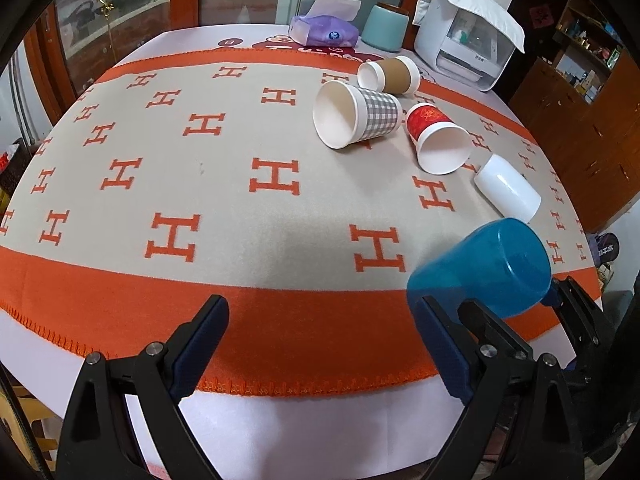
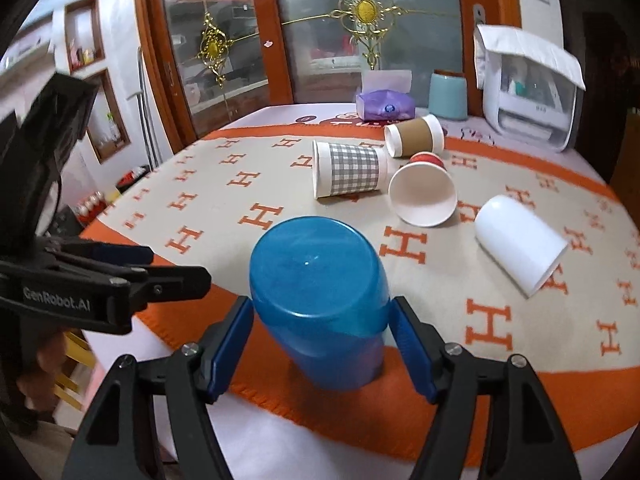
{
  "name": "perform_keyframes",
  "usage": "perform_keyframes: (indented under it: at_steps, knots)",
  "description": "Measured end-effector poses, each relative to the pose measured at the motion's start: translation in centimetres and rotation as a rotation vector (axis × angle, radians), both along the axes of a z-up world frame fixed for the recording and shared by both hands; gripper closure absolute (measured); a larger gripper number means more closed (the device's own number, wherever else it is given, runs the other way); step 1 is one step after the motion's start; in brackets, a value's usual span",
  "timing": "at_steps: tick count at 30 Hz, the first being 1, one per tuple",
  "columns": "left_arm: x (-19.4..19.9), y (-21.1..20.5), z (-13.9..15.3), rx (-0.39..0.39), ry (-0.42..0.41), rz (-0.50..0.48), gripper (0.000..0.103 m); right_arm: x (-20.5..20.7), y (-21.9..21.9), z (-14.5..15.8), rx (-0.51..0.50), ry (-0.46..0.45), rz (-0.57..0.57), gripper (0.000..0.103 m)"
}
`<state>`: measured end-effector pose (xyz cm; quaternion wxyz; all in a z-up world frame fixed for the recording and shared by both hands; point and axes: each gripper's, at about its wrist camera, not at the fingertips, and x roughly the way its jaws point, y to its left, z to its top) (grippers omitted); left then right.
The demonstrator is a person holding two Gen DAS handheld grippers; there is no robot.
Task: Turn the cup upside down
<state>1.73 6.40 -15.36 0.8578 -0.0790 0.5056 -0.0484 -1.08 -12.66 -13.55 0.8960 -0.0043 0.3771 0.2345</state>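
Note:
A blue plastic cup (image 2: 320, 300) is between my right gripper's (image 2: 320, 316) blue pads, tilted with its base up and towards the camera, its mouth low over the orange border of the cloth. The pads touch its sides. In the left wrist view the same cup (image 1: 480, 266) is at the right, with the right gripper behind it. My left gripper (image 1: 320, 320) is open and empty over the table's near edge. The left gripper (image 2: 176, 276) shows at the left in the right wrist view.
Lying on their sides on the H-patterned cloth (image 1: 200, 168) are a checked paper cup (image 1: 356, 118), a brown-sleeved cup (image 1: 390, 74), a red paper cup (image 1: 438, 140) and a white cup (image 1: 508, 190). At the back stand a tissue pack (image 1: 324, 30), a teal canister (image 1: 384, 26) and a white appliance (image 1: 466, 44).

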Motion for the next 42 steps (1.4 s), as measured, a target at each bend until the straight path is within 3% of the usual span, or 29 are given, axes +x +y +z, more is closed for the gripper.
perform_keyframes:
  at_steps: [2,14,23,26,32,42]
  knots:
    - [-0.2,-0.2,0.2,0.002,-0.005,-0.001,0.004,-0.3,-0.4,0.3,0.015,0.013,-0.001,0.033]
    - [-1.7,-2.0,2.7,0.056,-0.031,-0.015,0.004,-2.5,-2.9,4.6,0.055,0.005,-0.051,0.033]
    - [-2.1,-4.2,7.1,0.144,-0.105,-0.022,0.001,-2.4,-5.5,8.5,0.09,0.017,-0.136,0.033]
    - [-2.3,-4.8,9.0,0.151,-0.16,-0.026,0.001,-2.0,-5.9,9.8,0.053,0.007,-0.199,0.033]
    - [-1.9,-5.4,12.2,0.209,-0.194,0.052,0.001,-1.4,-7.1,11.6,0.101,0.034,-0.228,0.033]
    - [-1.7,-6.0,15.0,0.147,-0.217,0.041,0.001,-1.5,-6.6,14.8,0.118,-0.015,-0.239,0.033]
